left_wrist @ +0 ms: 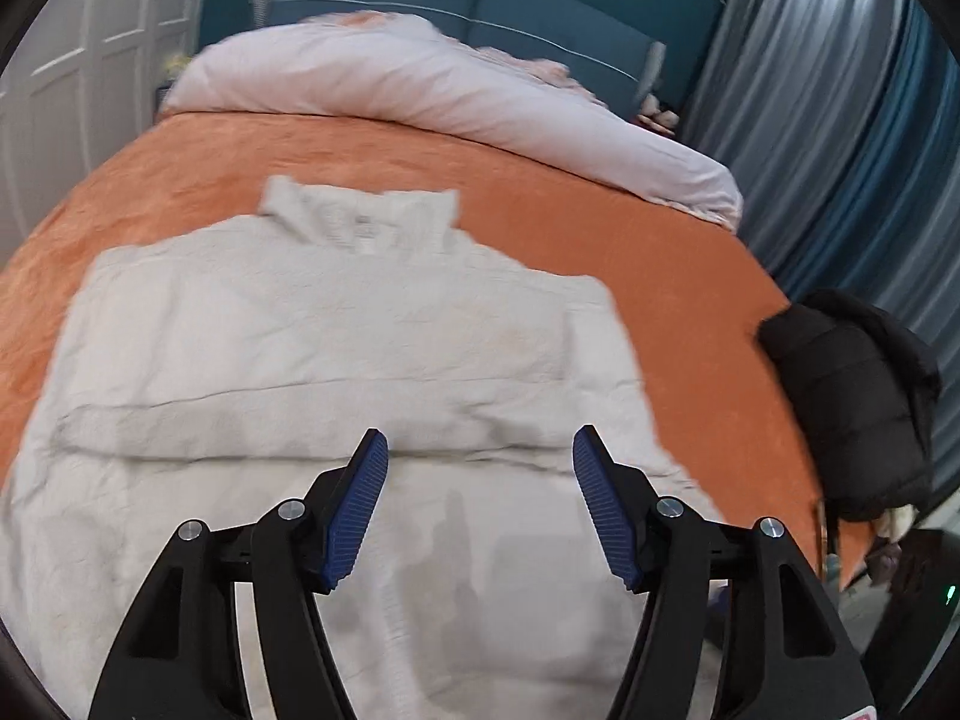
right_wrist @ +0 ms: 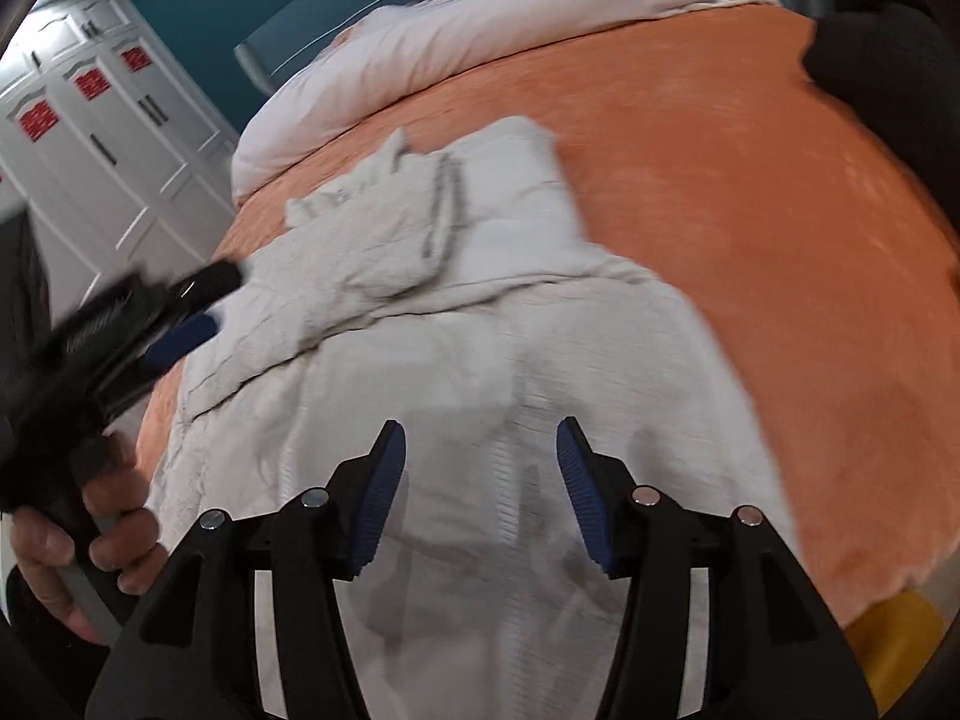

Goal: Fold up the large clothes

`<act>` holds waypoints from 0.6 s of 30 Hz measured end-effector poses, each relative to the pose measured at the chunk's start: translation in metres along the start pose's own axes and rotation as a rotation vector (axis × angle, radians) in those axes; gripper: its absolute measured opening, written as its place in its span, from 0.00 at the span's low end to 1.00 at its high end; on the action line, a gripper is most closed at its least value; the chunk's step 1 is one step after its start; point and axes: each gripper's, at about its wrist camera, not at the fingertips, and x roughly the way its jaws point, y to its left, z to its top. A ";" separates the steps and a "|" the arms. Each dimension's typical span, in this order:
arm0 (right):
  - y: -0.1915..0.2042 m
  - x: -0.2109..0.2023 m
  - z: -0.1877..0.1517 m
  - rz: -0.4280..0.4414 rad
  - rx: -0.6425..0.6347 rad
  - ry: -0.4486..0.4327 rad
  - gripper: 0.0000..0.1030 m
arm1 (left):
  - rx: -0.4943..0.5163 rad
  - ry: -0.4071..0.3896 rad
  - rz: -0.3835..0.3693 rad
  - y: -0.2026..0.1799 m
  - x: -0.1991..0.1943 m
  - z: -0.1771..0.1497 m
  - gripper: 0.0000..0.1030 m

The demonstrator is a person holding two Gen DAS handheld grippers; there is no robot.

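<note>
The cream high-collared sweater (left_wrist: 336, 360) lies on the orange bedspread (left_wrist: 630, 252), sleeves apparently folded in across the body; folding it in half lengthwise looks left. The left gripper (left_wrist: 480, 450) and right gripper (right_wrist: 480, 438) hang over its lower part, jaws apart and empty.

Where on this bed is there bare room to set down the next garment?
Bare orange bedspread lies between the white jacket and the black coat, and a narrower strip between the jacket's collar and the rolled duvet. The bed's near side is crowded by the jacket.
</note>
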 end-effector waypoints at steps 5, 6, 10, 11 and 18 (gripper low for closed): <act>-0.001 0.007 0.014 0.044 0.020 -0.023 0.51 | -0.070 -0.022 0.156 0.067 -0.015 0.006 0.65; 0.002 0.011 0.021 0.064 0.024 -0.029 0.54 | -0.094 -0.024 0.199 0.084 -0.019 0.009 0.65; 0.018 0.039 0.056 0.075 0.008 -0.051 0.56 | -0.170 -0.017 0.309 0.145 -0.017 0.021 0.65; 0.022 0.045 0.061 0.070 0.008 -0.050 0.56 | -0.179 -0.017 0.321 0.152 -0.020 0.019 0.65; 0.039 0.117 0.110 0.026 0.058 0.015 0.57 | -0.296 -0.016 0.415 0.217 -0.006 0.024 0.65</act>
